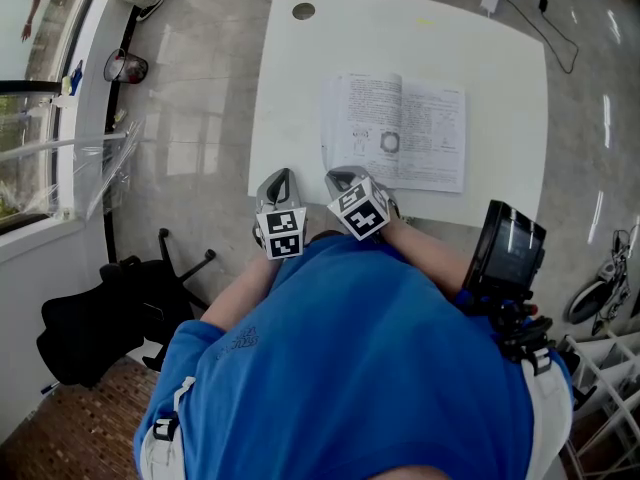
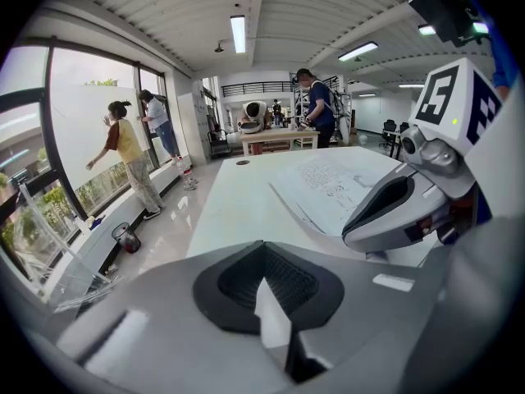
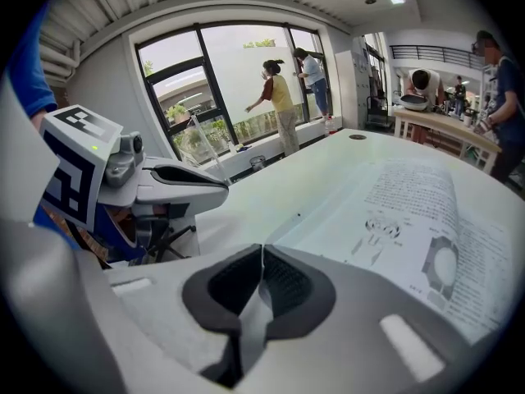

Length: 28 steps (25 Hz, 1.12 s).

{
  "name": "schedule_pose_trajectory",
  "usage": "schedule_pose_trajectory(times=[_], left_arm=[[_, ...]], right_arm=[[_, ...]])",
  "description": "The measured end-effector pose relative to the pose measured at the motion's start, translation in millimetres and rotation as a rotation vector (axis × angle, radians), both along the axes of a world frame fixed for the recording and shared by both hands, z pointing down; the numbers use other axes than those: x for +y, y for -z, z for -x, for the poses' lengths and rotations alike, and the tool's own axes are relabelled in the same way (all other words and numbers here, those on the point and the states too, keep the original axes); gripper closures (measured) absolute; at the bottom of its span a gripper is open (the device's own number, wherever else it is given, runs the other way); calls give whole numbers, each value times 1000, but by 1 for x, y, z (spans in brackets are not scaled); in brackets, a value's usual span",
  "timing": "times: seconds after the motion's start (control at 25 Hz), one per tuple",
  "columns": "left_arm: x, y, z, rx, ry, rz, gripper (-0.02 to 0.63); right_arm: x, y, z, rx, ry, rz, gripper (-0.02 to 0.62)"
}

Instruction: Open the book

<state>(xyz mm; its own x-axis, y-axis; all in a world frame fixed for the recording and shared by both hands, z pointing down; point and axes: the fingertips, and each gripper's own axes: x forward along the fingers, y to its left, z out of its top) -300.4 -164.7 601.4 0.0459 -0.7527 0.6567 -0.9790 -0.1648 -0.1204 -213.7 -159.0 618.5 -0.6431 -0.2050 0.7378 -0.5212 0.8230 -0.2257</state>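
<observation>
The book (image 1: 395, 131) lies open, pages up, on the white worktop (image 1: 290, 98). Near the book's near-left corner, the left hand-held gripper (image 1: 279, 180) and right hand-held gripper (image 1: 341, 178) sit side by side, both with jaws closed on nothing.

I see the thin white paper book (image 1: 395, 131) lying open and flat on the white tabletop (image 1: 290, 98), close to its near edge, both pages showing black print and round diagrams.
</observation>
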Motion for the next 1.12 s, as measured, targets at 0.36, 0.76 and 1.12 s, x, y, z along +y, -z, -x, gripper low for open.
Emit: schedule_pose_trajectory(times=[0.36,0.76,1.12], left_arm=[[1,-3,1,-10,-5,5,600],[2,-4,-7,-10,-23,7,600],[-6,-11,-13,-9,-65,10,600]], right_arm=[[3,-16,3,60,22,-14,576],[12,-23,1,55,55,45,528],[4,-5,2,-43,12,42,525]])
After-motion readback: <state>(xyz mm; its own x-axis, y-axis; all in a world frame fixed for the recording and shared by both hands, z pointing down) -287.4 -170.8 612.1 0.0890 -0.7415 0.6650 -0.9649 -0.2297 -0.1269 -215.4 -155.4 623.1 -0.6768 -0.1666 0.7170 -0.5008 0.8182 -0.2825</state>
